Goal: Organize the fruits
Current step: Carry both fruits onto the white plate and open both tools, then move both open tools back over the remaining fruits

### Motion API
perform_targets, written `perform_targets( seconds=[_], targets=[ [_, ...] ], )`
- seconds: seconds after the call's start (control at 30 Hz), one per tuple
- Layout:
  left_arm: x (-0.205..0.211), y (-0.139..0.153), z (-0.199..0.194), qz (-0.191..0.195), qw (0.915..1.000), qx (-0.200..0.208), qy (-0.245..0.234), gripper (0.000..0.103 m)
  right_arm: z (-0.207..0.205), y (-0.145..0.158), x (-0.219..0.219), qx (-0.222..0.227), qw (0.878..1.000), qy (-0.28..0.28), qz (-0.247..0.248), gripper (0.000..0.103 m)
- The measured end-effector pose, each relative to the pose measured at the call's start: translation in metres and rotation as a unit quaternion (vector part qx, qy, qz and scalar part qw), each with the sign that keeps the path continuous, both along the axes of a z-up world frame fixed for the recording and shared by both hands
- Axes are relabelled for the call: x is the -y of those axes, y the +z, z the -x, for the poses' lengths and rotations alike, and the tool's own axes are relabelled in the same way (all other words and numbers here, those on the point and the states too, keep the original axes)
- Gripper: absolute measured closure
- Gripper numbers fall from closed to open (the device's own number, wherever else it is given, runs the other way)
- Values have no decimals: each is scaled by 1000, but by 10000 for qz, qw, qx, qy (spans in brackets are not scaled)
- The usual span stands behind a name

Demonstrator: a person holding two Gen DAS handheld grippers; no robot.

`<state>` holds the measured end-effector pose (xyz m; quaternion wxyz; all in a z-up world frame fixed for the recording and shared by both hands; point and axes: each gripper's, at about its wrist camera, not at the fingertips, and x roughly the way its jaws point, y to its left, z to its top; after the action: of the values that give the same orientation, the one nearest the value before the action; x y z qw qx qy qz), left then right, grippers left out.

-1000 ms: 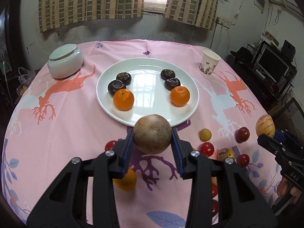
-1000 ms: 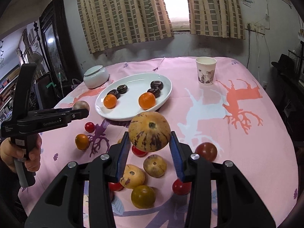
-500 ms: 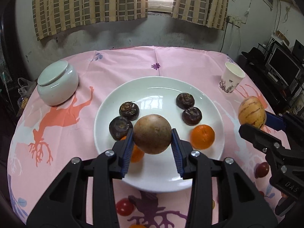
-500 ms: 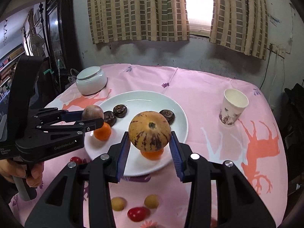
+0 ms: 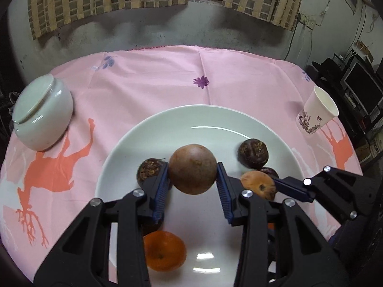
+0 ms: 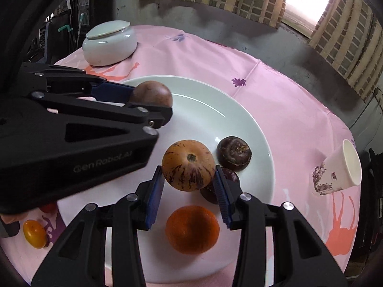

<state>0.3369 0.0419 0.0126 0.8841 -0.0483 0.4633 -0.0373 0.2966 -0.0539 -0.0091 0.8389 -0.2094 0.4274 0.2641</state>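
As carried: both fruits have travelled from the bench edge to above the white plate (image 5: 275, 129).
Left gripper (image 5: 193, 179): fingers grip a brown round fruit (image 5: 192, 168).
Right gripper (image 6: 189, 178): fingers clamp a striped melon (image 6: 188, 165).
Meaning: release comes next.

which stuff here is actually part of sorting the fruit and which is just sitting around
Part of the job:
- round brown fruit held in the left gripper
- striped yellow fruit held in the right gripper
- white round plate
- orange mandarins and dark wrinkled fruits on it
- small yellow tomato on the cloth

Just lying about:
- white lidded ceramic jar
- paper cup
- pink tablecloth
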Motion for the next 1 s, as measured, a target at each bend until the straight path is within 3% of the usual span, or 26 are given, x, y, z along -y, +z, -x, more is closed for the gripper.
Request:
perform_targets(
  seconds=[0.1, 0.2, 0.43, 0.5, 0.6, 0.77, 1.0],
  targets=[
    [-3, -6, -7, 61, 9999, -45, 147, 60, -8, -4, -1, -91, 9999, -65, -127, 60],
    [-2, -4, -3, 174, 9996, 59, 213, 37, -8, -1, 4, -123, 9989, -120, -441, 58],
    [2, 23, 30, 124, 9994, 289, 152, 29, 11, 26, 31, -140, 9945, -306, -992, 55],
    [2, 32, 47, 56, 9993, 352, 135, 23, 24, 37, 47, -148, 9918, -378, -1210, 54],
    [4, 41, 77, 10, 9992, 390, 32, 22, 47, 49, 74, -117, 9873, -561, -1479, 39],
    [8, 49, 139, -163, 9984, 535, -59, 19, 103, 59, 122, -124, 9773, -831, -1944, 39],
    [22, 42, 231, -384, 9950, 901, -181, 13, 190, 48, 165, 83, 9686, -1055, -2250, 39]
  ],
)
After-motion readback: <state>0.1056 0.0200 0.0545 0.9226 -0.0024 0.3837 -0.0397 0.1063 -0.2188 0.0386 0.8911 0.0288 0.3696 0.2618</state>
